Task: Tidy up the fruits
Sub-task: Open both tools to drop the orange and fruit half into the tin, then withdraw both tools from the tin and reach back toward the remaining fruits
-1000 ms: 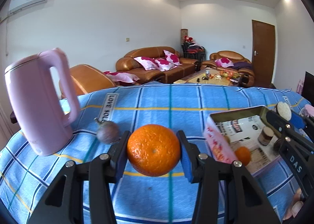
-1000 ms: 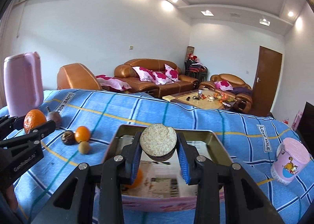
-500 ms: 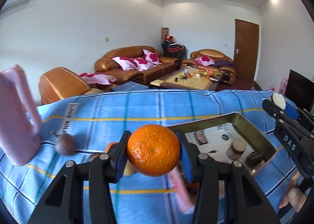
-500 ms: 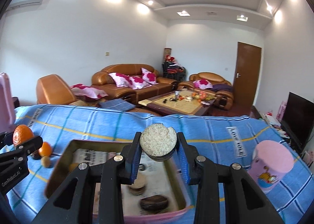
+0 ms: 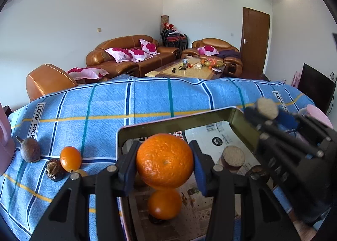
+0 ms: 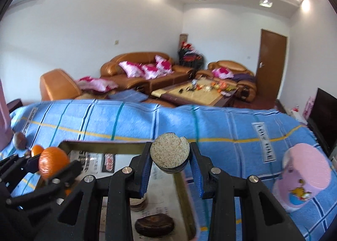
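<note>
My left gripper (image 5: 164,165) is shut on a large orange (image 5: 164,160) and holds it above the left part of the metal tray (image 5: 168,124). A smaller orange (image 5: 164,204) lies in the tray below it. My right gripper (image 6: 170,156) is shut on a round sesame cake (image 6: 169,152) above the tray's right side (image 6: 185,186). A sesame cake (image 5: 233,155) and a dark cake (image 6: 154,225) lie in the tray. A small orange (image 5: 70,158), a dark fruit (image 5: 54,169) and a brown fruit (image 5: 30,149) sit on the blue cloth to the left.
A pink kettle (image 5: 4,142) stands at the far left. A pink cup (image 6: 303,177) stands right of the tray. The blue striped cloth (image 5: 147,97) stretches behind the tray. Sofas and a coffee table are beyond.
My left gripper has carried the large orange right, from above the cloth to above the tray. My right gripper has shifted right over the tray with the cake.
</note>
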Demonstrator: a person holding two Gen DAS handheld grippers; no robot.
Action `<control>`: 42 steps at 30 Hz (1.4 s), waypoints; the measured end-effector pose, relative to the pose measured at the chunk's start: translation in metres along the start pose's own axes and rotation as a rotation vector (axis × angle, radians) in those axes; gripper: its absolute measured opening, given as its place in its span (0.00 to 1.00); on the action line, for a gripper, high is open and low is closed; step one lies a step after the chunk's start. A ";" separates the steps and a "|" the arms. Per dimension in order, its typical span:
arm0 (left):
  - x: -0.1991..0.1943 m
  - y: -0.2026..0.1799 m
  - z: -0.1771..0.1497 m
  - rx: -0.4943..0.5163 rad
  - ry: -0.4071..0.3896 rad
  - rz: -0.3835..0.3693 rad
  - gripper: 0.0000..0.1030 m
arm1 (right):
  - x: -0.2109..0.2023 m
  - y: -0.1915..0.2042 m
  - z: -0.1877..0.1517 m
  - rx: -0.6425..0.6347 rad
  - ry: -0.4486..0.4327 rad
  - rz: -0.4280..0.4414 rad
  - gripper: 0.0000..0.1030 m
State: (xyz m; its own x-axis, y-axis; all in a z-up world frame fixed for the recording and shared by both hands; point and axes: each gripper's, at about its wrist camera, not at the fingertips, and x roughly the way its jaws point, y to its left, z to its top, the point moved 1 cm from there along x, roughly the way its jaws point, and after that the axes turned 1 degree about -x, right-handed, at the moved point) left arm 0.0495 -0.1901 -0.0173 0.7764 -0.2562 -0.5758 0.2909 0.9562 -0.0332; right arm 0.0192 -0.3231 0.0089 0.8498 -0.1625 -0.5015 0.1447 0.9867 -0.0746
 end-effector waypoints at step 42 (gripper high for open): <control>-0.027 0.014 0.003 -0.029 -0.123 0.101 1.00 | -0.024 -0.032 0.000 0.272 -0.163 0.084 0.67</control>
State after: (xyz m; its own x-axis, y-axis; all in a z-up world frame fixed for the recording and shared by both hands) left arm 0.0343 -0.1702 0.0003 0.8642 -0.1718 -0.4729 0.1925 0.9813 -0.0046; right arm -0.0063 -0.3511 0.0231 0.9312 -0.1020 -0.3498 0.1822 0.9617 0.2046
